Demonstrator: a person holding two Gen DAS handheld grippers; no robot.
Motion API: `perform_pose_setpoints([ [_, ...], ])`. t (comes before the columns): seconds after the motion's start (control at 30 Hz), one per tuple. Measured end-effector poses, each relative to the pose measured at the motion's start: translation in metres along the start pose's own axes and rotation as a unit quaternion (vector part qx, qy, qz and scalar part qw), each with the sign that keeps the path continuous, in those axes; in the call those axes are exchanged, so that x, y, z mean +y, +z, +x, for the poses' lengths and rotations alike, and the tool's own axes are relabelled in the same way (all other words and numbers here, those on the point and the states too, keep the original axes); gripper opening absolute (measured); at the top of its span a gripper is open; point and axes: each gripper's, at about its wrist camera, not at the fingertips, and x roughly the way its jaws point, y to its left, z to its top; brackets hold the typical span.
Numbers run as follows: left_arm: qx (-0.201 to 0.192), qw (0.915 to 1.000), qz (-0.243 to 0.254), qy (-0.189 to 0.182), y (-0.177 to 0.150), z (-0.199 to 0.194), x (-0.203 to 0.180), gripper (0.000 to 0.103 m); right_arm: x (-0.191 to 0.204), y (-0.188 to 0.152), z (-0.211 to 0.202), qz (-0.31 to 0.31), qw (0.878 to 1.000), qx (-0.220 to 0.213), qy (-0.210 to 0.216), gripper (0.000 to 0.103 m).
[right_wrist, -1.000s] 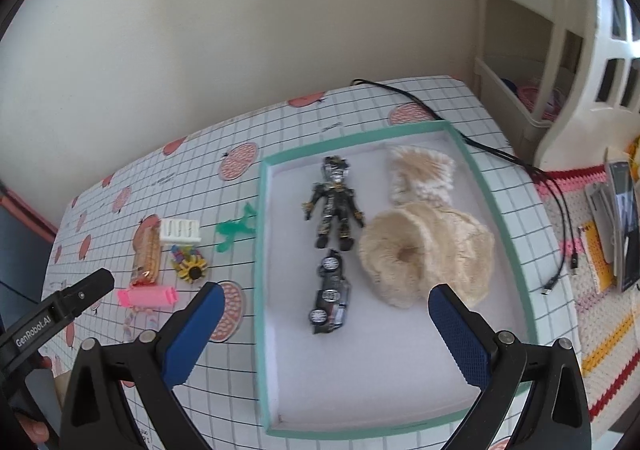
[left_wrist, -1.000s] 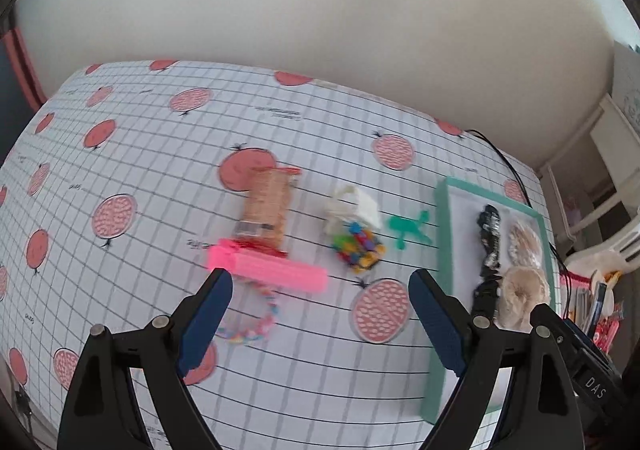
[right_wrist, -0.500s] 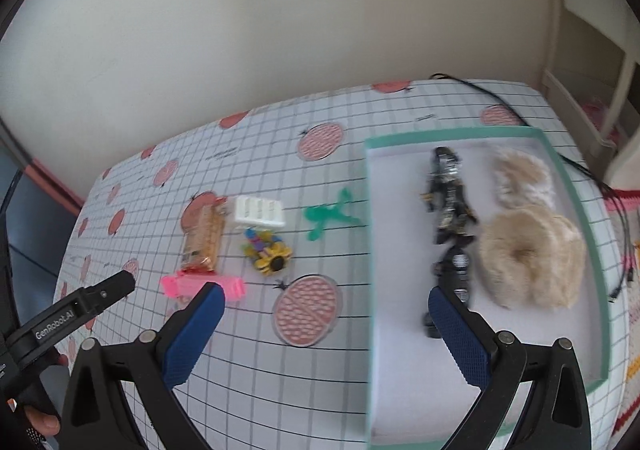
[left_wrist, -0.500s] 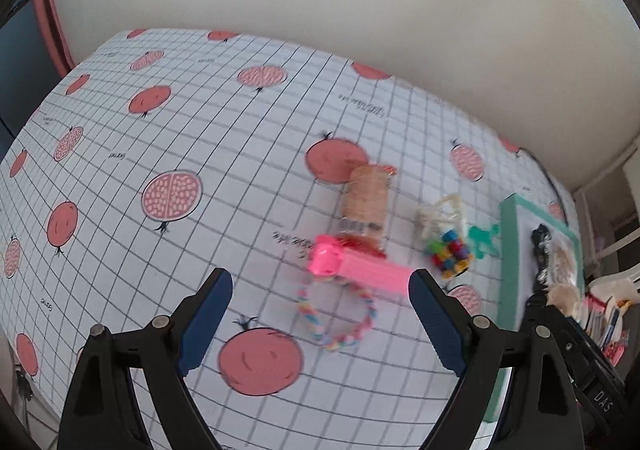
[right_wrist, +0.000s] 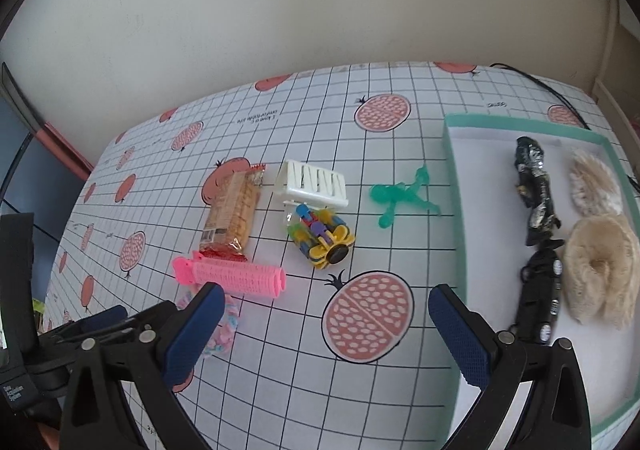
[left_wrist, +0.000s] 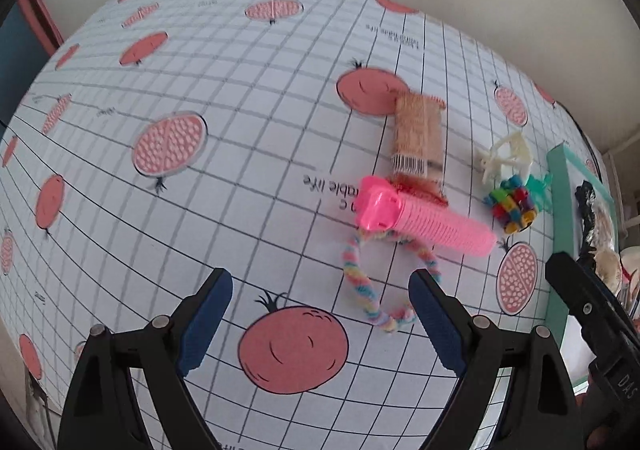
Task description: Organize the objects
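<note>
On the gridded tablecloth (left_wrist: 248, 154), the left wrist view shows the left gripper (left_wrist: 322, 314) hanging low above a pastel braided loop (left_wrist: 366, 282), jaws wide apart and holding nothing; the right blue pad sits just beside the loop's edge, contact unclear. A pink hair roller (left_wrist: 424, 220) lies across the loop's far side, with a cracker packet (left_wrist: 416, 138) behind it. Only this view shows the loop whole; the tray (left_wrist: 560, 190) is a thin green strip at the right edge, beside the other gripper's black body.

A second ago this camera sat higher and farther right, with the tray plainly in frame; now the roller and loop fill the middle.

Across the right wrist view, the right gripper (right_wrist: 326, 326) hovers over a printed fruit slice, jaws spread wide and empty. Here the tray (right_wrist: 454, 178) shows its contents: a dark figure (right_wrist: 534, 186), a black toy car (right_wrist: 540, 298), and two fuzzy cream pieces (right_wrist: 600, 270). A white rack (right_wrist: 314, 184), a bundle of coloured beads (right_wrist: 320, 236) and a green figure (right_wrist: 400, 196) lie on the cloth left of the tray. The loop is mostly hidden behind the left pad. Since a second ago, this view has swung left off the tray.
</note>
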Motion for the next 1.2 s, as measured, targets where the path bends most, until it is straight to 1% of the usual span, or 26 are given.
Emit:
perform_pose_setpoints([
  [0.13, 0.011, 0.9999, 0.002, -0.002, -0.003, 0.01, -0.003, 0.09, 0.001, 0.001, 0.004, -0.002, 1.0, -0.013, 0.004, 0.103],
  [0.27, 0.012, 0.9999, 0.001, -0.009, -0.004, 0.013, -0.004, 0.09, 0.001, 0.0, 0.008, 0.001, 1.0, -0.026, 0.009, 0.103],
  [0.4, 0.011, 0.9999, -0.005, -0.012, -0.005, 0.016, -0.003, 0.089, 0.001, 0.0, 0.014, 0.002, 1.0, -0.029, 0.008, 0.098],
  [0.47, 0.011, 0.9998, -0.005, -0.014, -0.006, 0.017, -0.002, 0.087, 0.0, -0.001, 0.017, 0.005, 1.0, -0.025, 0.011, 0.094],
  [0.53, 0.013, 0.9998, -0.003, -0.012, -0.007, 0.018, -0.003, 0.082, -0.001, -0.002, 0.021, 0.007, 1.0, -0.024, 0.012, 0.092],
  [0.63, 0.014, 0.9999, 0.001, -0.01, -0.008, 0.019, -0.003, 0.08, -0.002, -0.002, 0.028, 0.01, 1.0, -0.018, 0.01, 0.087],
  [0.67, 0.014, 0.9998, 0.002, -0.011, -0.008, 0.019, -0.003, 0.078, -0.003, -0.002, 0.03, 0.011, 1.0, -0.018, 0.011, 0.086],
  [0.73, 0.012, 0.9999, 0.006, -0.006, -0.009, 0.017, -0.004, 0.068, -0.003, -0.001, 0.032, 0.011, 1.0, -0.021, 0.013, 0.084],
  [0.8, 0.011, 0.9999, 0.011, -0.005, -0.01, 0.016, -0.005, 0.066, -0.002, 0.003, 0.034, 0.011, 0.999, -0.026, 0.015, 0.081],
  [0.93, 0.006, 0.9999, 0.012, 0.0, -0.012, 0.014, -0.004, 0.055, 0.002, 0.013, 0.039, 0.006, 0.999, -0.037, 0.015, 0.078],
  [1.03, 0.002, 0.9999, 0.015, 0.003, -0.012, 0.012, -0.004, 0.045, 0.003, 0.015, 0.043, 0.003, 0.999, -0.034, 0.012, 0.075],
  [1.07, 0.001, 0.9999, 0.015, 0.003, -0.012, 0.012, -0.003, 0.043, 0.003, 0.014, 0.045, 0.002, 0.999, -0.031, 0.011, 0.074],
  [1.1, 0.0, 0.9999, 0.013, 0.002, -0.012, 0.011, -0.003, 0.039, 0.002, 0.014, 0.047, 0.002, 1.0, -0.028, 0.011, 0.071],
  [1.13, -0.001, 0.9999, 0.012, 0.001, -0.012, 0.011, -0.002, 0.037, 0.001, 0.013, 0.049, 0.002, 1.0, -0.024, 0.009, 0.068],
  [1.2, -0.003, 0.9999, 0.014, 0.001, -0.013, 0.01, -0.003, 0.034, -0.001, 0.012, 0.051, 0.004, 1.0, -0.022, 0.006, 0.066],
])
